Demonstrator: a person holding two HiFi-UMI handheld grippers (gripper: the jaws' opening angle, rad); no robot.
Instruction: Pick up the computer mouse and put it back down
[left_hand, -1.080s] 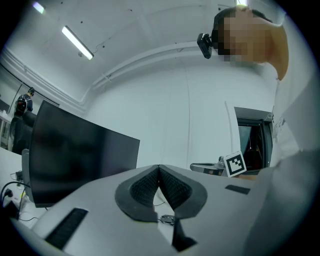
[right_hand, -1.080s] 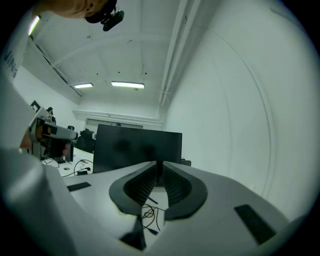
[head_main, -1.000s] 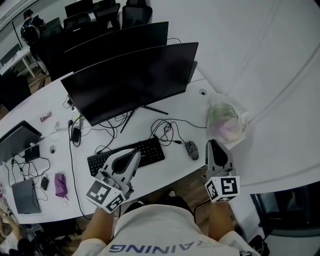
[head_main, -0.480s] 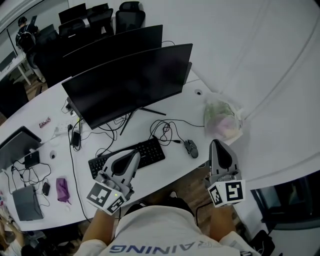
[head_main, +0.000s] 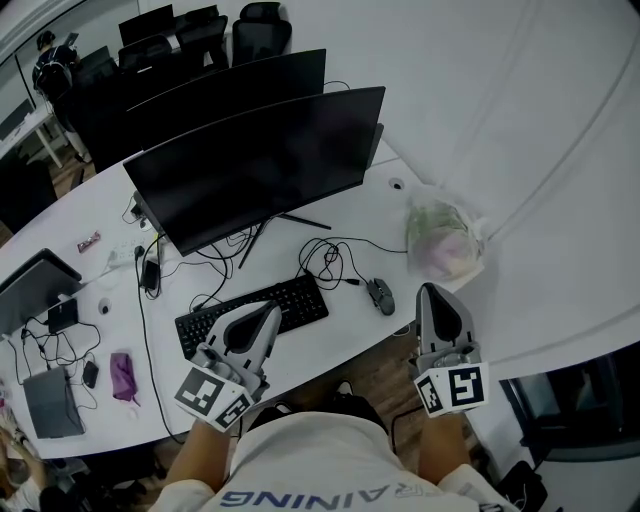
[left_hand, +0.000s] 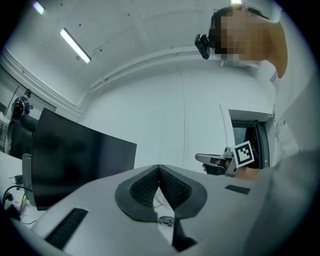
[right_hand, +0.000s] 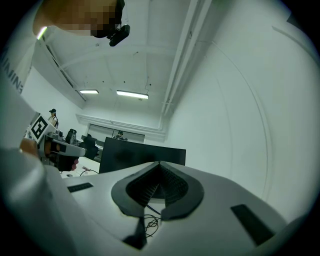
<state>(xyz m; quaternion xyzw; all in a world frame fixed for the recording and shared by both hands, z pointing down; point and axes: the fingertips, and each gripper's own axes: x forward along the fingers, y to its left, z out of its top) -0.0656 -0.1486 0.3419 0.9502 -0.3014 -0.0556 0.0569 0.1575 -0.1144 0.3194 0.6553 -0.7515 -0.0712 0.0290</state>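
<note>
Shirt (head_main: 300, 455) lettering "RAINING", flipped

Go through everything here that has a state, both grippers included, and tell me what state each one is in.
left gripper: shut, holding nothing.
right gripper: shut, holding nothing, clear of the mouse.
computer mouse: lying on the desk, cable attached, not gripped.
monitor: upright, screen dark.
keyboard: flat on the desk, partly hidden by the left gripper.
plastic bag: bunched up, on the desk.

Bright ceiling strips (right_hand: 132, 94), fisheye edges, prob. slight blur.
</note>
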